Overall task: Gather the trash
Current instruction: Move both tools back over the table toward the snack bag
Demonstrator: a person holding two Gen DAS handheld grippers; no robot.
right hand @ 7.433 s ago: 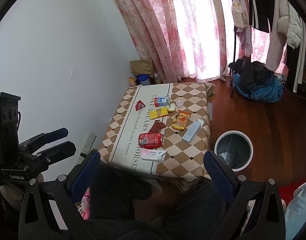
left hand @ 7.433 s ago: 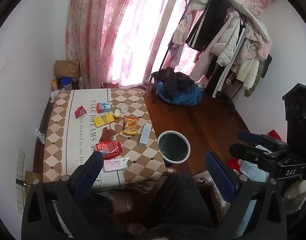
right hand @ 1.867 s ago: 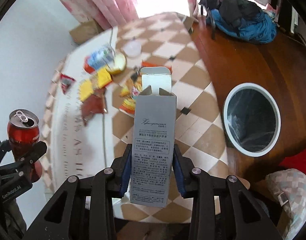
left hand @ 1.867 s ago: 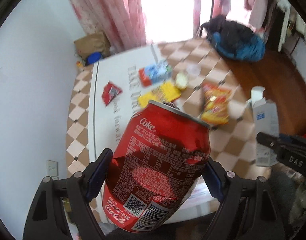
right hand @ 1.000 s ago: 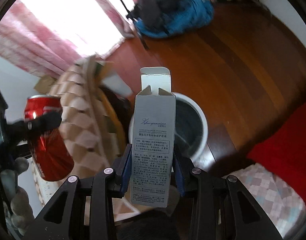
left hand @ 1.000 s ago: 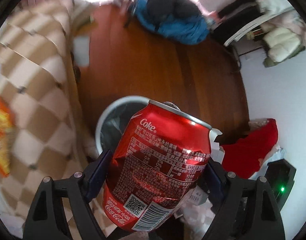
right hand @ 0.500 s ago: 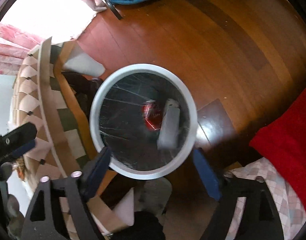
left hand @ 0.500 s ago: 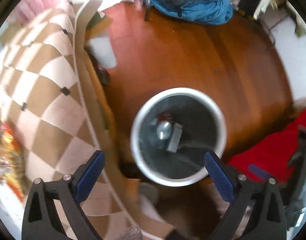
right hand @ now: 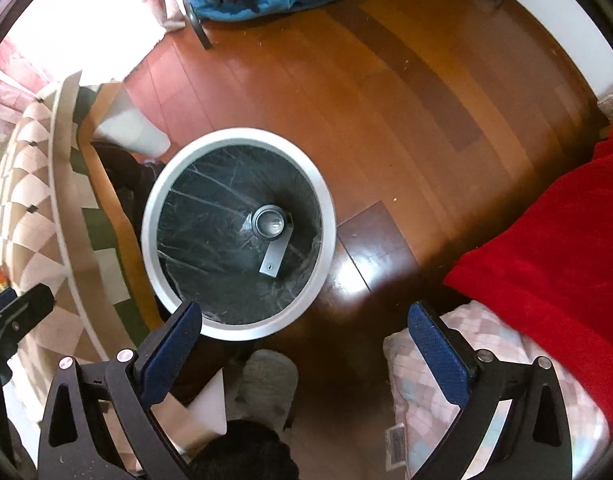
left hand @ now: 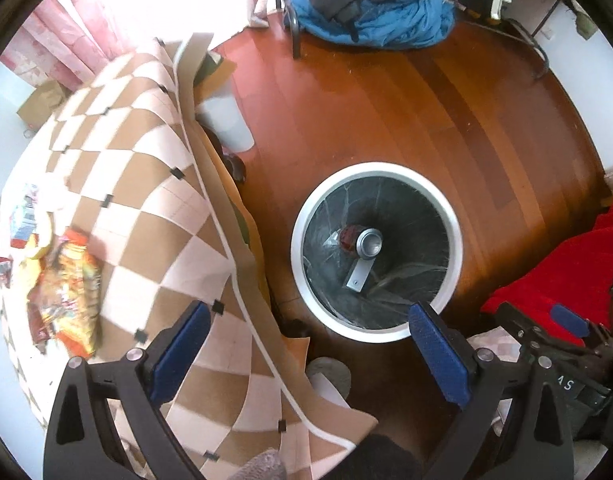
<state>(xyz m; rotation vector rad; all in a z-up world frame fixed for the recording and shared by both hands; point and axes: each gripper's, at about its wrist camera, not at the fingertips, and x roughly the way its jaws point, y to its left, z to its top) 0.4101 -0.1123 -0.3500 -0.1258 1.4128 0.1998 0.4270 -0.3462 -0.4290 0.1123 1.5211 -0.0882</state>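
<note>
Both tools are hung nose-down over the round white-rimmed waste bin lined with a black plastic bag (left hand: 455, 240), and nothing is carried by either. The left gripper (left hand: 309, 347) is seen with its blue-padded jaws spread wide, only floor, cloth edge and bin rim between them. The right gripper (right hand: 305, 343) is likewise splayed to its full width, empty, the bin rim (right hand: 242, 330) just ahead of its left pad.

Down at the bottom of the liner the crushed red drinks can (left hand: 360, 241) is found, standing roughly on end, its silver top turned up toward the cameras, so its long axis is judged near vertical. Beside it and touching it the slim grey cardboard carton (left hand: 358, 276) is propped, one end up, long axis leaning against the can.

The bin is parked on the wooden floor just beside the checked brown-and-cream tablecloth (left hand: 154, 200), presumably so litter can be carried a short way. More is left there: an orange snack packet (left hand: 72, 280) and other wrappers lie blurred on the cloth, so the job is judged only partly done
</note>
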